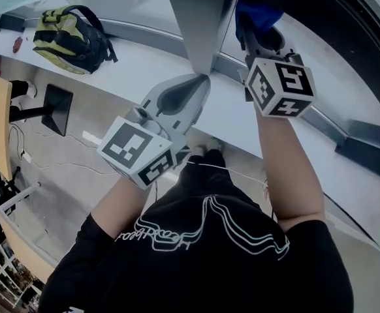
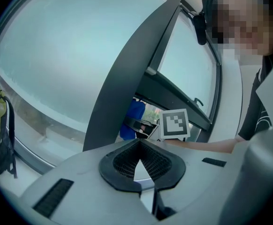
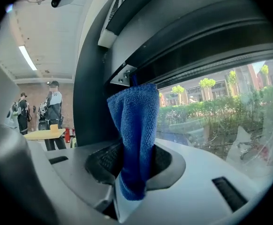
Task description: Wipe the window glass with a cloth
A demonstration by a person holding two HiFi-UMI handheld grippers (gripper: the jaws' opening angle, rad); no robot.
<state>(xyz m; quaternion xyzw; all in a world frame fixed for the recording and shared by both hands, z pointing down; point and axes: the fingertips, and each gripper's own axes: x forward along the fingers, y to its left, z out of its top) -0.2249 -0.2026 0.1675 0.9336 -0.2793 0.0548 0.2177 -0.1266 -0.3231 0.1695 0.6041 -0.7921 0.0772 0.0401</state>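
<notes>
Lying far left on the white sill (image 1: 151,64), a yellow-and-black backpack (image 1: 69,38) sits well apart. The left gripper (image 1: 202,80), its jaws closed together on nothing, points at the grey post (image 1: 200,18) that stands between the panes. Right of the post, the right gripper (image 3: 136,146) is clamped on the blue cloth (image 3: 135,111), below the dark window frame (image 3: 197,46). The window glass (image 3: 211,116) lies open to its right, and the head view mostly hides the cloth.
</notes>
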